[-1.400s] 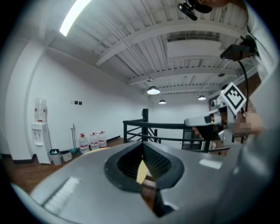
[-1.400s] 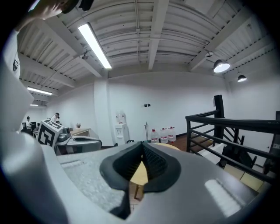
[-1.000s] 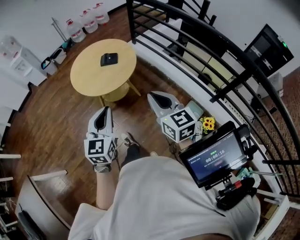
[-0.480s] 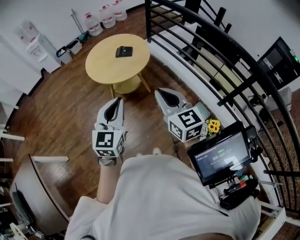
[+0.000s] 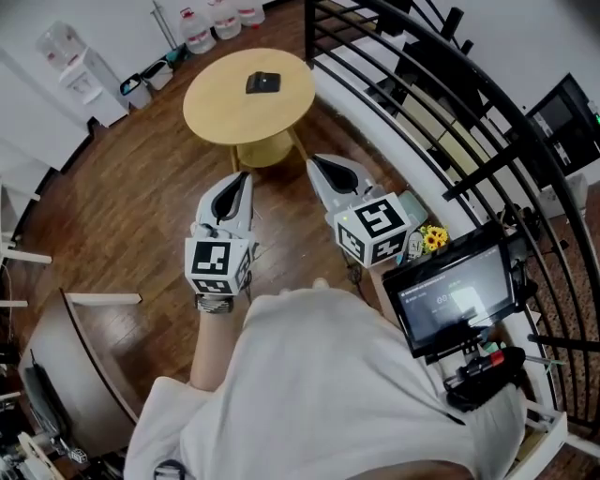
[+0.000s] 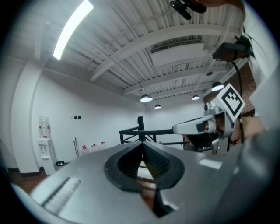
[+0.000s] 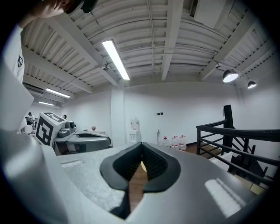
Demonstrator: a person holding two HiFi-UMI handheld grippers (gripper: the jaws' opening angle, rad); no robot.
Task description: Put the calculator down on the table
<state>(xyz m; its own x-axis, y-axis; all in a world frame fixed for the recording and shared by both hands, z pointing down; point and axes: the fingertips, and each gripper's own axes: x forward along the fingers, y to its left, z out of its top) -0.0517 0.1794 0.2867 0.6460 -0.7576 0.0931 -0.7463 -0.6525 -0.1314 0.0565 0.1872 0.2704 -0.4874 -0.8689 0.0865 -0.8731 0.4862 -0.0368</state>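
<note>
The black calculator (image 5: 263, 82) lies flat on the round yellow table (image 5: 225, 112) at the top of the head view, a good way beyond both grippers. My left gripper (image 5: 241, 178) and right gripper (image 5: 315, 165) are held side by side over the wooden floor, pointing level toward the table. In the left gripper view the jaws (image 6: 142, 148) meet at the tips with nothing between them. The right gripper's jaws (image 7: 141, 152) are likewise shut and empty. Each gripper view shows the other gripper off to one side.
A black metal railing (image 5: 412, 103) curves along the right. Water bottles (image 5: 223, 16) and a white dispenser (image 5: 70, 66) stand by the far wall. A screen rig (image 5: 459, 295) and yellow flowers (image 5: 433, 239) sit at the right. A chair (image 5: 66, 375) is at the lower left.
Both grippers have risen a little and come closer to the table, which now sits nearer and more central in the head view. Both stay shut and empty.
</note>
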